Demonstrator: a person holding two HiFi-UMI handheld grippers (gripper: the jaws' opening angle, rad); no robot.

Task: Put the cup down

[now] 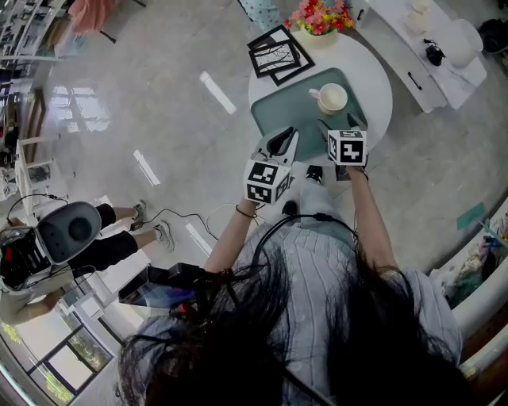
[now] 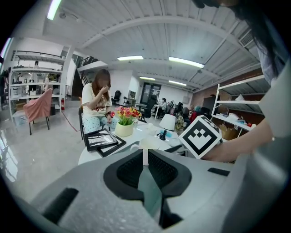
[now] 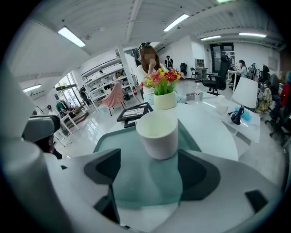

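A white cup (image 1: 332,97) stands upright on a teal mat (image 1: 290,115) on the round white table (image 1: 377,79). My right gripper (image 1: 341,124) is open just short of the cup. In the right gripper view the cup (image 3: 158,134) stands free on the mat (image 3: 136,173) ahead of the wide-apart jaws of that gripper (image 3: 148,177), and neither pad touches it. My left gripper (image 1: 283,136) hovers over the mat's near left corner, shut and holding nothing. In the left gripper view only a thin slit shows in that gripper (image 2: 145,169), with the cup (image 2: 144,144) beyond it.
Two black picture frames (image 1: 278,54) and a pot of flowers (image 1: 320,17) sit at the table's far side, where a person is seated. A white side table with a lamp (image 1: 460,40) stands to the right. Cables and gear (image 1: 67,231) lie on the floor at left.
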